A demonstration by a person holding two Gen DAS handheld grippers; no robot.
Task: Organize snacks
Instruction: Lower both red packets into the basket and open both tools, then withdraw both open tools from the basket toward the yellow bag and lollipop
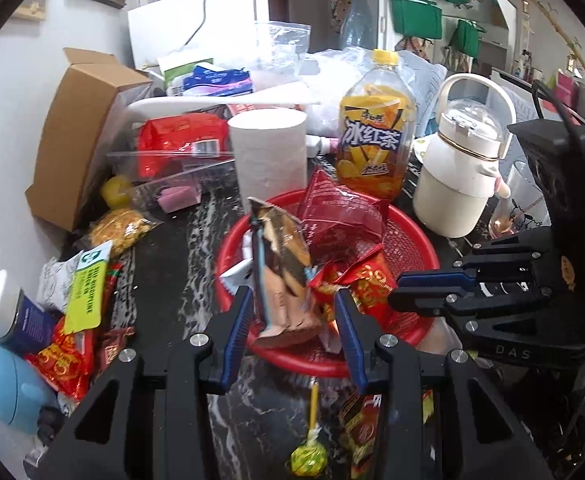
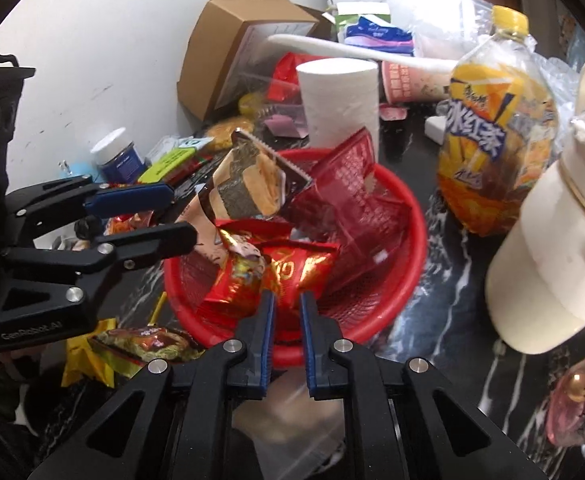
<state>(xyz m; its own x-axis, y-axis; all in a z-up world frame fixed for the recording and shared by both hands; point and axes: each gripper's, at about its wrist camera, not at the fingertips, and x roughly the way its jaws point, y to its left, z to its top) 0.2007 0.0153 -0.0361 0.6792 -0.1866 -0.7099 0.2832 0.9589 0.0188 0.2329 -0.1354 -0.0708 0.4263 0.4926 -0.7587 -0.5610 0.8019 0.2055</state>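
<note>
While angled down over the basket (image 1: 408, 240), a snack packet (image 1: 282, 276) is clamped by the left gripper (image 1: 292, 312); the right gripper (image 2: 286, 312) is closed, empty.

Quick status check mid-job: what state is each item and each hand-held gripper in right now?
Left hand-held gripper: shut on brown snack packet.
Brown snack packet: held upright over the basket.
Right hand-held gripper: shut, nothing in it.
Red basket: partly filled with red packets.
Iced tea bottle: upright, capped.
Cardboard box: flaps open.
Lollipop: lying on the counter, outside the basket.
</note>
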